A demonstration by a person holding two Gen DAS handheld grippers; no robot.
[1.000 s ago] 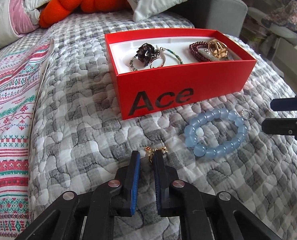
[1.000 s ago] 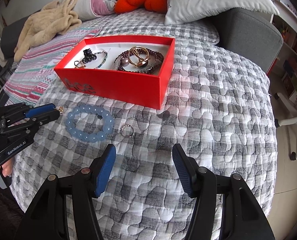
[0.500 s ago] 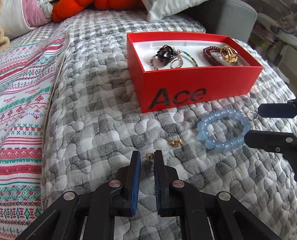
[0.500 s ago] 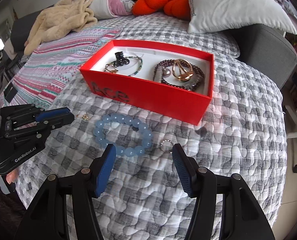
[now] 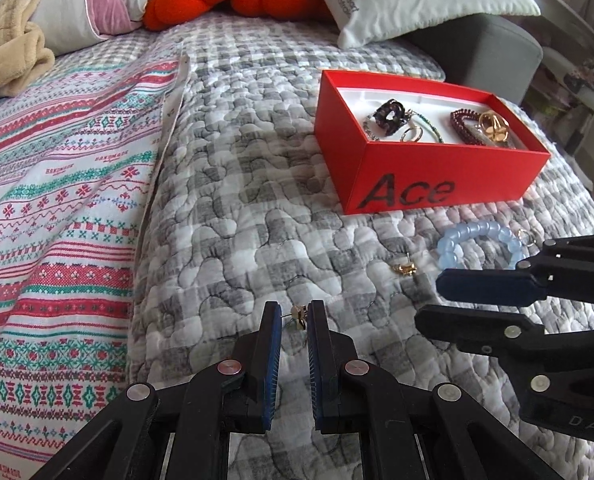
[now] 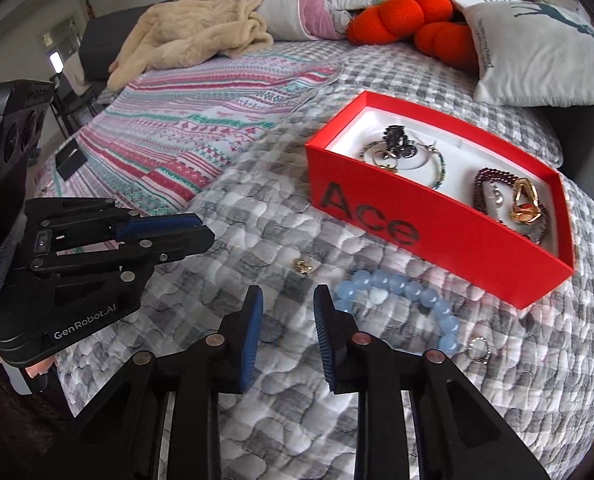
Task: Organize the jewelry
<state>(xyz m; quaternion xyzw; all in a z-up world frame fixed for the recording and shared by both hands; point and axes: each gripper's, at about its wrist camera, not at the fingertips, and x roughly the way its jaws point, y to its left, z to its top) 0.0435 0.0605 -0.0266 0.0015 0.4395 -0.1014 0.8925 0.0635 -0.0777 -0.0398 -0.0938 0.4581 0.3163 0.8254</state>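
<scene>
Between my left fingers (image 5: 293, 316) sits a small gold earring (image 5: 298, 315), pinched at the tips above the grey quilt (image 5: 225, 216). Its mate, a second earring (image 6: 304, 267), lies on the quilt just ahead of my right fingers (image 6: 288, 300), which have just been closing and now stand narrow with nothing between them. Beside them rests a blue bracelet (image 6: 401, 292), with a small ring (image 6: 478, 349) near it. Behind it is the red box (image 6: 437, 240), already holding other jewelry.
</scene>
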